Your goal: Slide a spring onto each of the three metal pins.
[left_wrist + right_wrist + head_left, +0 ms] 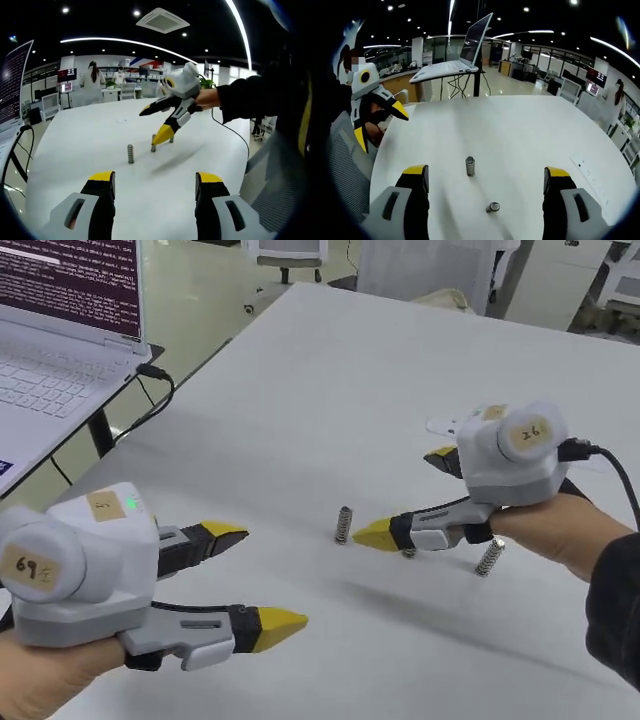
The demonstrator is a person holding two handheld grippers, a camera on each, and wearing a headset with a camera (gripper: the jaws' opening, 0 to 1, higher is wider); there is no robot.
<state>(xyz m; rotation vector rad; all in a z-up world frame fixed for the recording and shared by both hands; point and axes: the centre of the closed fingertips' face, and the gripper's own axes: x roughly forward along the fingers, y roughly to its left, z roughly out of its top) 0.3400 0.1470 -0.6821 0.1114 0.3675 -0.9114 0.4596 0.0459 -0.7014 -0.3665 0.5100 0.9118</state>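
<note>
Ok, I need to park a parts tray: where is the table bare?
Bare: the far stretch of table beyond the right gripper, and the near patch between the left gripper and the springs. Crowded: around the springs by the right gripper.

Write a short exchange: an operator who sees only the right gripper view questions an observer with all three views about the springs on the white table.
Operator: I see two small grey coiled metal springs between my open tongs: the far spring and the near spring. Any more?
Observer: Yes. A third spring stands close by the body of the right gripper, outside your picture.
Operator: Does anything trail from that gripper?
Observer: A thin black cable leaves its rear and runs off the head view's right edge.
</note>
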